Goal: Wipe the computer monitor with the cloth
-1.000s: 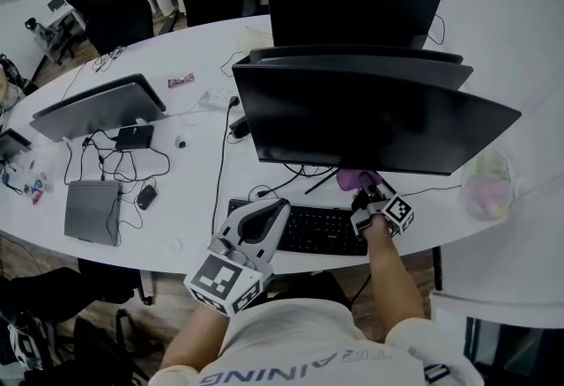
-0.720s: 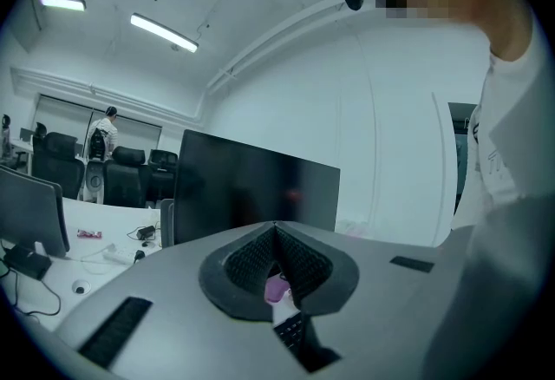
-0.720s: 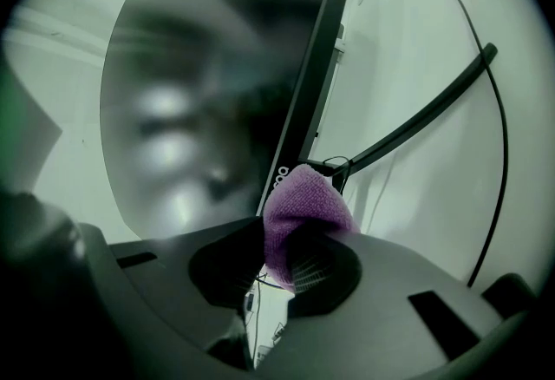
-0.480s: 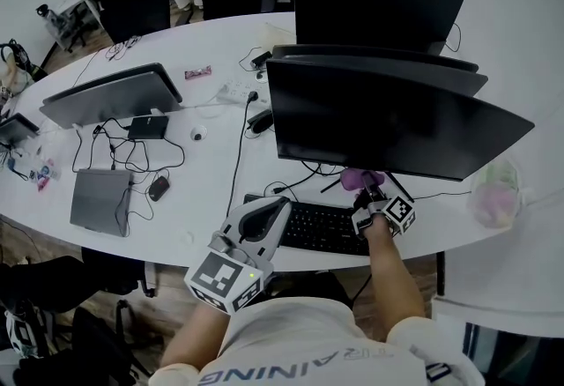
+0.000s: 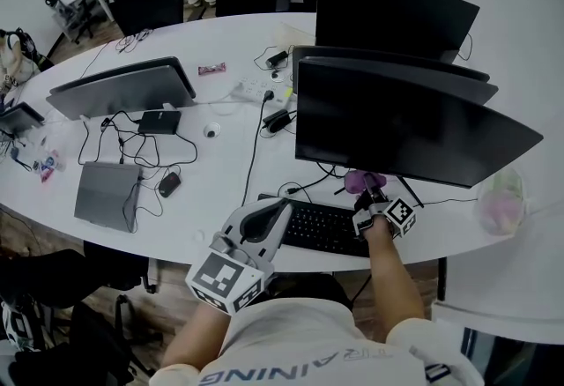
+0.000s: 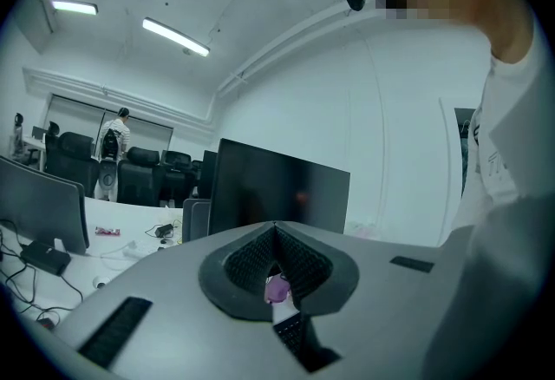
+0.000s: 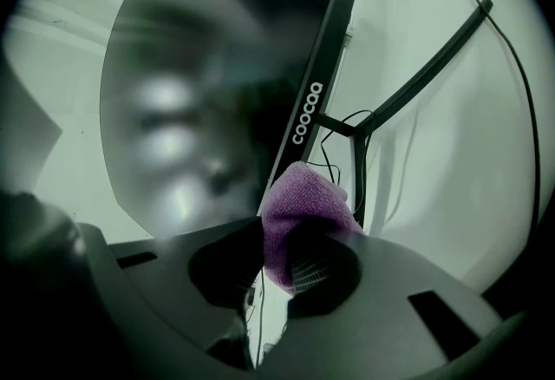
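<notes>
A wide black curved monitor stands on the white table in the head view. My right gripper is just under its lower edge, shut on a purple cloth. In the right gripper view the cloth bulges from the jaws against the monitor's bottom bezel, with the glossy screen to the left. My left gripper hovers near the table's front edge by the keyboard, its jaws shut with nothing held. In the left gripper view the gripper faces the monitor.
More monitors stand behind the curved one. Another monitor, a laptop, a mouse and cables lie at the left. A plastic bag sits at the right. Office chairs are beyond the table.
The head view has shifted, so the table and monitors sit further right and lower in the frame. The right gripper stays with the cloth under the monitor's lower edge; the left one holds its place.
</notes>
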### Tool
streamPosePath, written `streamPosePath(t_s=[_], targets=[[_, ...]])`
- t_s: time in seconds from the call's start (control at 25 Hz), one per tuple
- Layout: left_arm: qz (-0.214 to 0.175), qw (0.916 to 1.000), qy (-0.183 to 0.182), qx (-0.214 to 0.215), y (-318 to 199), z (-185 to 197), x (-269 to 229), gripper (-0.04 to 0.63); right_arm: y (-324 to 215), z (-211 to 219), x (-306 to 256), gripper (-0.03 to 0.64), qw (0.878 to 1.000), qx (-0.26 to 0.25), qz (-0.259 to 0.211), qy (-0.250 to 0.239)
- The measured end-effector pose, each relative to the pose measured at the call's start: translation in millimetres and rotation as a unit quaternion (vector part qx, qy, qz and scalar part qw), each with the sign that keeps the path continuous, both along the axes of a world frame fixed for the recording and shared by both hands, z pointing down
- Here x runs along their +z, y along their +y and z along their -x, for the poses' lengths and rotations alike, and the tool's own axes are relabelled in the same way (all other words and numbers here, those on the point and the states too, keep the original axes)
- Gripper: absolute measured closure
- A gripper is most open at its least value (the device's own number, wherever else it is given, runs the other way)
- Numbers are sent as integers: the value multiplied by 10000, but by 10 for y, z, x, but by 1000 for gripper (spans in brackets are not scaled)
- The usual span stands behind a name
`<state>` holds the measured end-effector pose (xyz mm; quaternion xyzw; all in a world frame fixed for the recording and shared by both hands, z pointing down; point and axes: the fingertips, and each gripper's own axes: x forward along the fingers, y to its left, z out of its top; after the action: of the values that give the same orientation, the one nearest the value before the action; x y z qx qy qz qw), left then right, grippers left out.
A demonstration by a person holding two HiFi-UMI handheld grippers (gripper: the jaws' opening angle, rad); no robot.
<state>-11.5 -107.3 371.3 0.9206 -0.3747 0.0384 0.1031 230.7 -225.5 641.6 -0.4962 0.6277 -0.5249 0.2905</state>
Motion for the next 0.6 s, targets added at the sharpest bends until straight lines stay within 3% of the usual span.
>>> streamPosePath(t_s=[0.6], targets=[[30, 9998, 64, -162, -90, 522, 9, 594, -143, 588, 5, 562, 10000, -77, 14, 46]])
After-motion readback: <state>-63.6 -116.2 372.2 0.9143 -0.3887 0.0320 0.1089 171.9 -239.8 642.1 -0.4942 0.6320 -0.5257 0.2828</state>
